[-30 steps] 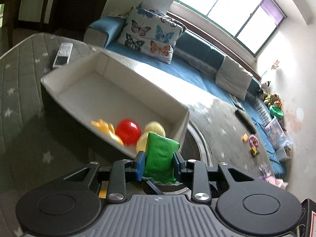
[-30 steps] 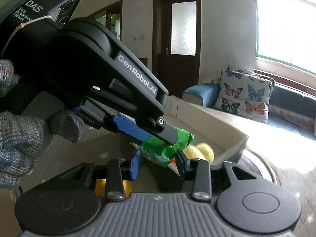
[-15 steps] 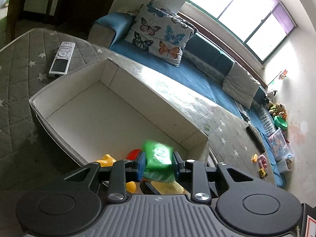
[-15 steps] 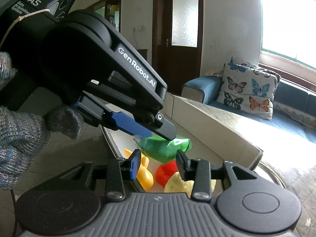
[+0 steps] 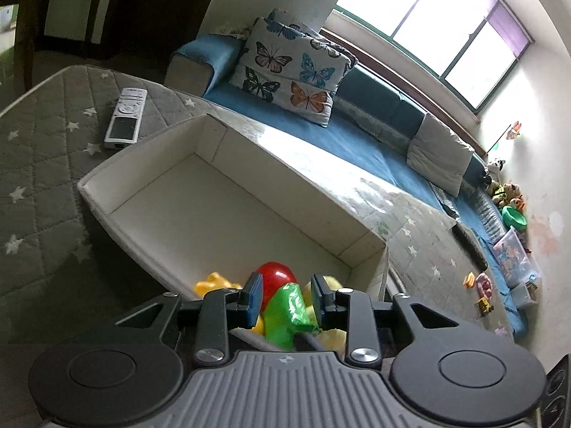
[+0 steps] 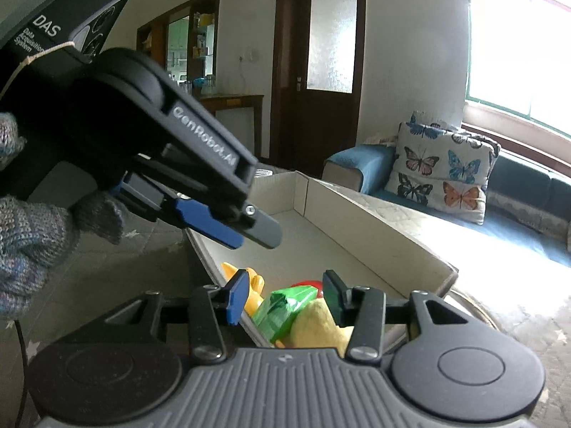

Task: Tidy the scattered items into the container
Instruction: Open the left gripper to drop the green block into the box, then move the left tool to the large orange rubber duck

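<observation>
Both my left gripper (image 5: 285,294) and right gripper (image 6: 285,294) have fingers spread apart, holding nothing. Below them the green packet (image 5: 285,315) lies inside the white box (image 5: 221,142), among the red ball (image 5: 274,273) and yellow toys (image 5: 214,281).

remote (image 5: 125,119) on quilted mat (image 5: 43,149) | butterfly pillow (image 5: 292,71) on sofa (image 5: 357,142)

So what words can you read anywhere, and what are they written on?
"GenRobot.AI": side of the black left gripper, seen from the right wrist.
"DAS" and "Data Acquisition System": its black camera box.
The white remote control has a label too small to read.
</observation>
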`<state>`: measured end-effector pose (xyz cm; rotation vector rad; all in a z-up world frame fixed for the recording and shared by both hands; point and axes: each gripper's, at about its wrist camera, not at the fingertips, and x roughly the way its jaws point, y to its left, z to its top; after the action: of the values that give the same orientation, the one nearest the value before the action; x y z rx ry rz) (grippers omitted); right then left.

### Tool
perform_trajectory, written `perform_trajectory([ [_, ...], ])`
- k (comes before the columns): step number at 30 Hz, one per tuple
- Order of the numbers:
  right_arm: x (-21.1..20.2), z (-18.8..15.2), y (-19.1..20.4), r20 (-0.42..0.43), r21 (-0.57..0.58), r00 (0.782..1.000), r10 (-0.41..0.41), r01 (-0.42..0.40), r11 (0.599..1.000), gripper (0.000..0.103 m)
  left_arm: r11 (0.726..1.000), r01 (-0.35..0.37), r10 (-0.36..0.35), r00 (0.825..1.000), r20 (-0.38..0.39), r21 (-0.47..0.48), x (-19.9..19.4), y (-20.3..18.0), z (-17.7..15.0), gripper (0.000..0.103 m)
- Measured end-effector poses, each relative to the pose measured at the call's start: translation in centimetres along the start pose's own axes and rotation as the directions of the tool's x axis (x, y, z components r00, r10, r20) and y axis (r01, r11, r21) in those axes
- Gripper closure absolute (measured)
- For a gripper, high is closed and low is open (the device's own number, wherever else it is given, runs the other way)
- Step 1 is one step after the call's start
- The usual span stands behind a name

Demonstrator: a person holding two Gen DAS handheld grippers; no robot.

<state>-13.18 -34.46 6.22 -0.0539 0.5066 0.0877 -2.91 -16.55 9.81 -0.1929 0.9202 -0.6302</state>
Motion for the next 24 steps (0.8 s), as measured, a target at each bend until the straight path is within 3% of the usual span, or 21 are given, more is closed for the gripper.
perform_trajectory([
  [11,-4.5,-2.2,2.0,0.022,-0.009,0.999,0.023,-0.023,1.0,0.05,1.0,-0.026,0.026,1.0,0.014,0.001,-3.9,1.2,-3.8,0.07],
  [24,-5.8,-6.2,6.3,-0.045,-0.008,0.994,0.099,-0.099,0.995,0.035,0.996,-0.049,0.051,0.999,0.015,-0.081,-6.6,4.8,-8.1,0.07],
])
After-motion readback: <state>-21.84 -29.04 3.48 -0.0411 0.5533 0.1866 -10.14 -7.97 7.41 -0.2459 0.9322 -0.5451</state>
